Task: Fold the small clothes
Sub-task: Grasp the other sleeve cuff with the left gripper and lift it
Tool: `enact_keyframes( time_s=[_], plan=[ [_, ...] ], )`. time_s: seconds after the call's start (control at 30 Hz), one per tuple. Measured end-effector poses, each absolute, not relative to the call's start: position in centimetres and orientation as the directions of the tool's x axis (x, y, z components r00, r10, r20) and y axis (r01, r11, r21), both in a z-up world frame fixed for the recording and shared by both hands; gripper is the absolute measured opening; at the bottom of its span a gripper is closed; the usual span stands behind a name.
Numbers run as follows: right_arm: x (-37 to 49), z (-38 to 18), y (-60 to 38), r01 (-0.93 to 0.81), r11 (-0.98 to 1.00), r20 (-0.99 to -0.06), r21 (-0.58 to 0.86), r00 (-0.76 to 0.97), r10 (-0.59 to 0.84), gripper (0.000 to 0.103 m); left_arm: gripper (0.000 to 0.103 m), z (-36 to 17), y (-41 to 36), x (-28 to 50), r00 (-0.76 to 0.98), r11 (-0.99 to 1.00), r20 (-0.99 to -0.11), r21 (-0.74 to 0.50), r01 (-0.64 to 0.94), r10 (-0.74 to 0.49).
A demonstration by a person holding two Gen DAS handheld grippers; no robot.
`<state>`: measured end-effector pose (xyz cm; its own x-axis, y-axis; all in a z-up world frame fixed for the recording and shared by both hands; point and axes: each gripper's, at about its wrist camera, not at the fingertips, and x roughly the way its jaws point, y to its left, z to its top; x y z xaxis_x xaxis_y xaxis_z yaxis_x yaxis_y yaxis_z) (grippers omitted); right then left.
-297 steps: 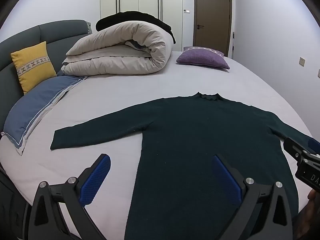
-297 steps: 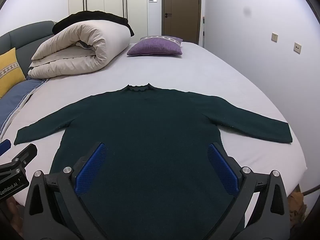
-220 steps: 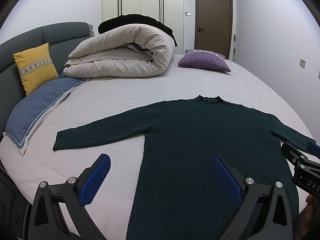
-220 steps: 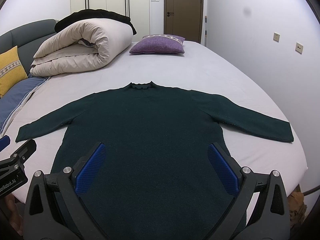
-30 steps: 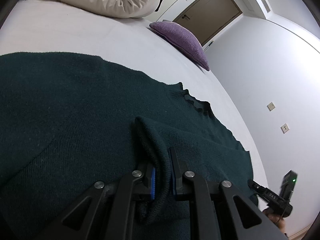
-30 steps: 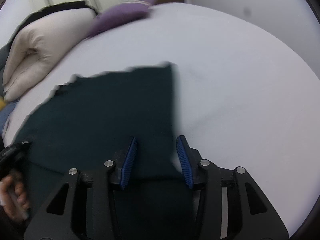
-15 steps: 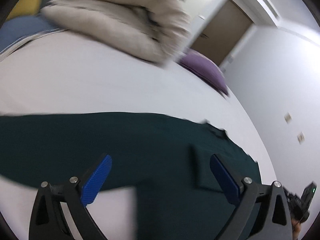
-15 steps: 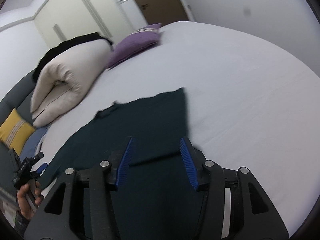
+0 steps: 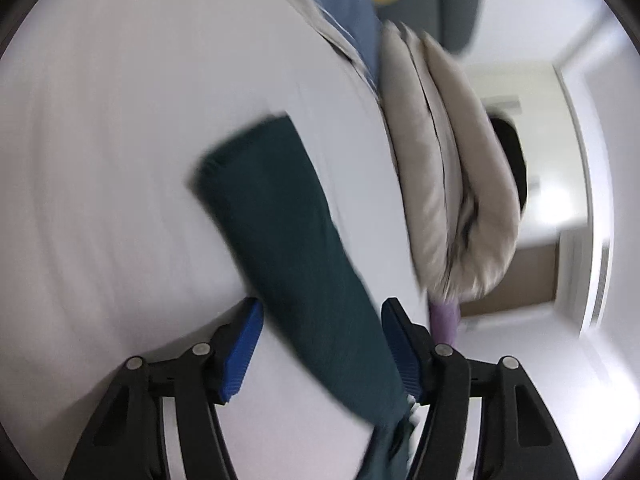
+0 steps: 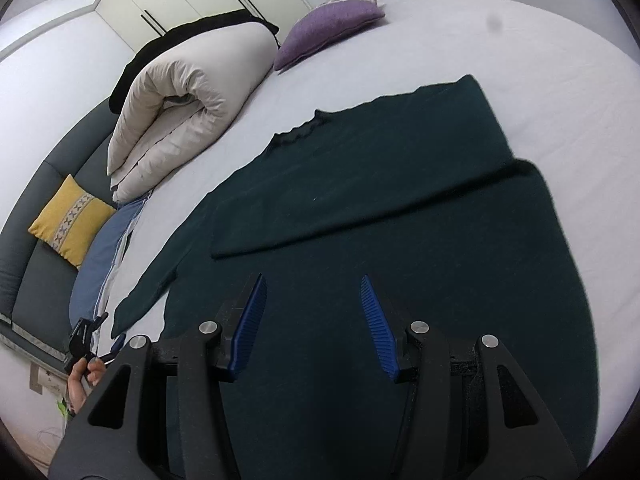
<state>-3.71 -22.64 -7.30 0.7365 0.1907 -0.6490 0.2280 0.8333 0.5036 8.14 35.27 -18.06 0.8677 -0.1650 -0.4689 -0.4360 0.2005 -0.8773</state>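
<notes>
A dark green sweater (image 10: 400,240) lies flat on the white bed (image 10: 520,48), collar toward the purple pillow (image 10: 332,20) and the rolled beige duvet (image 10: 188,100). Its right sleeve (image 10: 360,208) is already laid across the chest, so that side ends in a straight folded edge; this reads as the first step of squaring the body into a rectangle. The left sleeve (image 9: 280,240) is not yet folded: it stretches out flat over the sheet toward the blue pillow (image 10: 100,264) and the yellow cushion (image 10: 72,220), its cuff near the edge of the bed. The left tool (image 9: 320,344) is aimed along that sleeve, which runs between its blue pads (image 9: 240,352); the gap is moderate, a little wider than the sleeve, and nothing is pinched. The view is motion-blurred, so whether either pad touches the knit cannot be told. In the right wrist view the same tool shows small at the bed's edge beside the cuff, in the person's hand (image 10: 82,380). The right tool (image 10: 312,320) hangs over the lower body of the sweater, parted to a moderate width, holding nothing and apparently clear of the cloth. The likely next step is to pinch the left sleeve and carry it across to match the right one.
</notes>
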Motion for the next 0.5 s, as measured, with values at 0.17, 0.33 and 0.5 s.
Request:
enact_keyframes(
  time_s=[0.17, 0.33, 0.5],
  plan=[
    [-4.0, -6.9, -21.9, 0.219, 0.836, -0.641, 0.503, 0.743, 0.191, 0.047, 0.064, -18.7, 36.4, 9.9, 0.880, 0.103, -0.467, -0.883, -0.458, -0.090],
    [-4.6, -6.9, -23.4, 0.227, 0.810, -0.620, 0.540, 0.759, 0.200, 0.047, 0.008, -18.7, 37.5, 11.5, 0.848, 0.094, -0.518, -0.855, -0.510, -0.114],
    [-6.2, -7.3, -25.2, 0.234, 0.783, -0.592, 0.576, 0.781, 0.202, 0.047, 0.009, -11.8, 32.0, 14.9, 0.842, 0.423, -0.522, -0.799, -0.427, -0.135]
  ],
)
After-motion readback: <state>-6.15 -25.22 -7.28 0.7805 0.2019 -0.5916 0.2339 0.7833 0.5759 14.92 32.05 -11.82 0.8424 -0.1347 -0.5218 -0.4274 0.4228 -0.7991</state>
